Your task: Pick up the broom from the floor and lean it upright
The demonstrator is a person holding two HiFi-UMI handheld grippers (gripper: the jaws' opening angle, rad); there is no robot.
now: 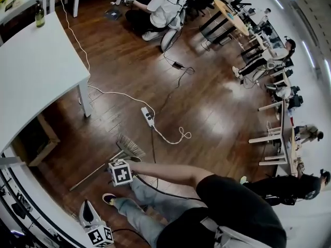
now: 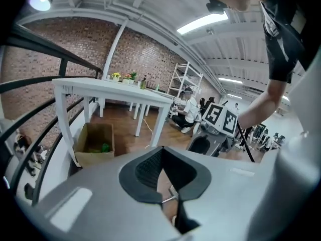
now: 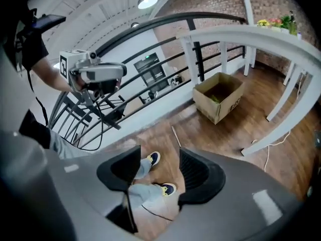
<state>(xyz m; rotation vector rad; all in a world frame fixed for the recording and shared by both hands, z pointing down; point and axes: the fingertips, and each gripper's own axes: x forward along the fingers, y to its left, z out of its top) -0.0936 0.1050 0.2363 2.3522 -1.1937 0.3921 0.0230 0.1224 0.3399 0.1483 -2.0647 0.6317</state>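
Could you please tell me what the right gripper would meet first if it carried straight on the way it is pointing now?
Probably the person's own jeans leg and shoe, which show between the open fingers of the right gripper; beyond them lies the wooden floor. Depth is unclear.

The broom (image 1: 129, 148) lies flat on the wooden floor (image 1: 207, 102), its bristles just beyond the right claw (image 1: 126, 165). The left claw (image 1: 88, 212) hangs beside a shoe (image 1: 108, 198).
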